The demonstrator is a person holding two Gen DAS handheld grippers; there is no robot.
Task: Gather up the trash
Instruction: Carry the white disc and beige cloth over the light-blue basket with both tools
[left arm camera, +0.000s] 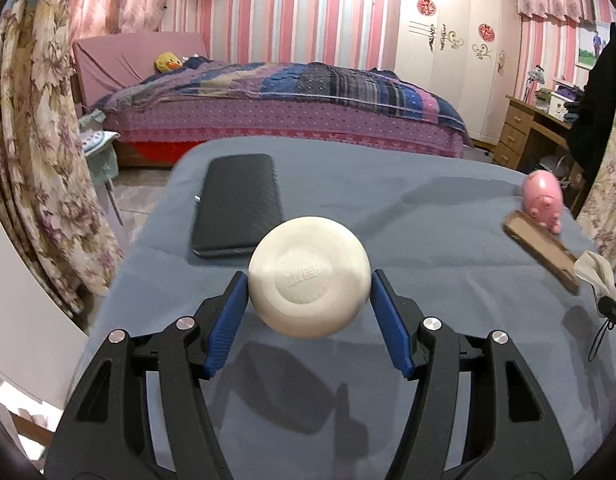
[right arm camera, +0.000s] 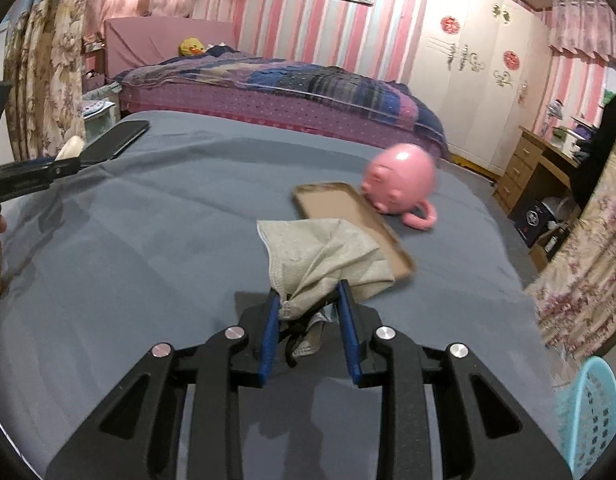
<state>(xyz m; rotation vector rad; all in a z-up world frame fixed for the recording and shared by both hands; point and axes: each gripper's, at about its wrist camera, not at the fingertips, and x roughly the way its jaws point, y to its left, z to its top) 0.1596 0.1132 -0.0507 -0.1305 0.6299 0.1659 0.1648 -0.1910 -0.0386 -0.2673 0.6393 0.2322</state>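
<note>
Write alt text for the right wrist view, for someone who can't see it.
The right gripper holds a crumpled grey face mask above a blue-grey bedspread. Beyond it lie a tan phone case and a pink pig-shaped mug; a turquoise basket shows at lower right.

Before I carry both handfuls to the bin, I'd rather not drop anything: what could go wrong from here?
1. The left gripper pinches the round white soap only at its curved sides, so it might squirt out.
2. The right gripper holds the used face mask by one bunched corner; the loose part hangs over the brown phone case and could drag it.
3. The pink pig mug lies right against that case and could get knocked.
</note>
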